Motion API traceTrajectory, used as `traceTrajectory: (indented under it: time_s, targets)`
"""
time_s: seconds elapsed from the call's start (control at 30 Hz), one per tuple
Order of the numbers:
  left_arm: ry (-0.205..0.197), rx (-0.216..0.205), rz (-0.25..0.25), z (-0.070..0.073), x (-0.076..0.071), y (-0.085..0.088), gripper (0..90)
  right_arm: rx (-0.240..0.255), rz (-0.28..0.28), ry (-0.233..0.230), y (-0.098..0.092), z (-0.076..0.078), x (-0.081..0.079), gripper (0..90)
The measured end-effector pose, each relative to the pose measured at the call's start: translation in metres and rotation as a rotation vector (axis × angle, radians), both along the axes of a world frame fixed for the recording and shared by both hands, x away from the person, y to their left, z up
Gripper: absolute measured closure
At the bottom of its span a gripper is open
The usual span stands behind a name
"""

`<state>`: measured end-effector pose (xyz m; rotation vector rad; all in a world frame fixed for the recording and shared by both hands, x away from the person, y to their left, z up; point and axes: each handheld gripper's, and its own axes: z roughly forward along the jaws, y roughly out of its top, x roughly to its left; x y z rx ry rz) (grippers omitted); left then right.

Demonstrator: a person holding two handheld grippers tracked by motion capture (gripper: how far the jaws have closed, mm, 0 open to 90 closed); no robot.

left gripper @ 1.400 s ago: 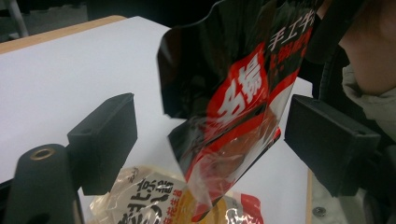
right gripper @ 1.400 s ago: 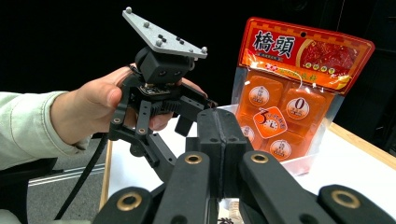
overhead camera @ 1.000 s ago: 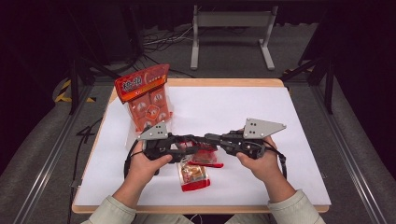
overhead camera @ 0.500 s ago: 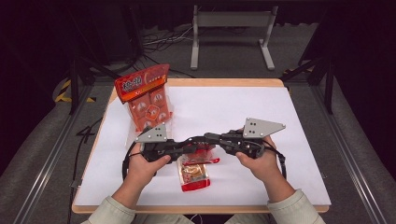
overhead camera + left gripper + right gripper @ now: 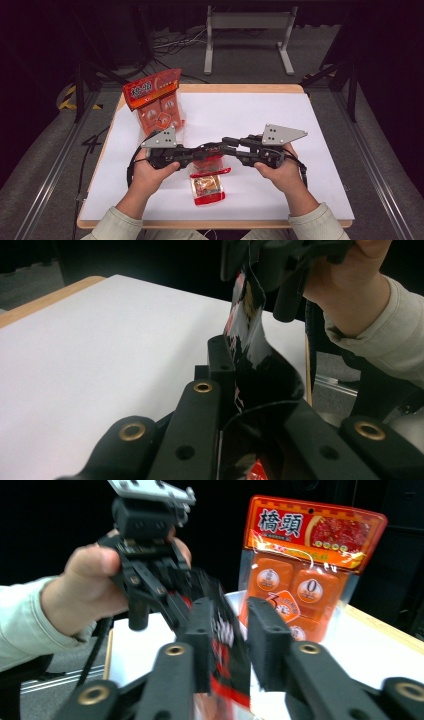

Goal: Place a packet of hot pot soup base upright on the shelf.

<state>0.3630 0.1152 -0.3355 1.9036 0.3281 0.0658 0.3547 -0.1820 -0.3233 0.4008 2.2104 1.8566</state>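
Risk of a slipped or lopsided tear: left gripper [image 5: 197, 152] clamped on small packet [image 5: 207, 184], just in front of tall snack bag [image 5: 156, 106]; right gripper [image 5: 226, 145] jaws just loosened, packet edge between them, unpressed.

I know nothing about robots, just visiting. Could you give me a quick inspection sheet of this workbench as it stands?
Surface: white tabletop with a wooden edge, looks clean.
Job's things: small red-and-clear snack packet, held up by its top edge between both tongs; large orange snack bag upright at the back left.
Clutter: nothing seen.
Grippers: left tongs shut on the packet's top; right tongs have just been opening, with the packet between the jaws but no longer pinched.
Cables: black cable loop by the left hand; loose floor cables behind the table.
Surroundings: grey metal stand, grey floor, dark backdrop.
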Motion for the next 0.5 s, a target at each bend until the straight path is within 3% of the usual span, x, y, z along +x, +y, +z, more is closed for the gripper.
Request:
traceTrajectory:
  time_s: [0.3, 0.5]
  targets:
    - [-0.033, 0.017, 0.02, 0.023, 0.006, 0.021, 89.6, -0.023, -0.026, 0.012, -0.006, -0.003, 0.004, 53.8]
    - [-0.047, 0.02, 0.018, 0.029, 0.016, 0.036, 89.6, -0.041, -0.052, 0.012, -0.011, -0.008, 0.012, 49.6]
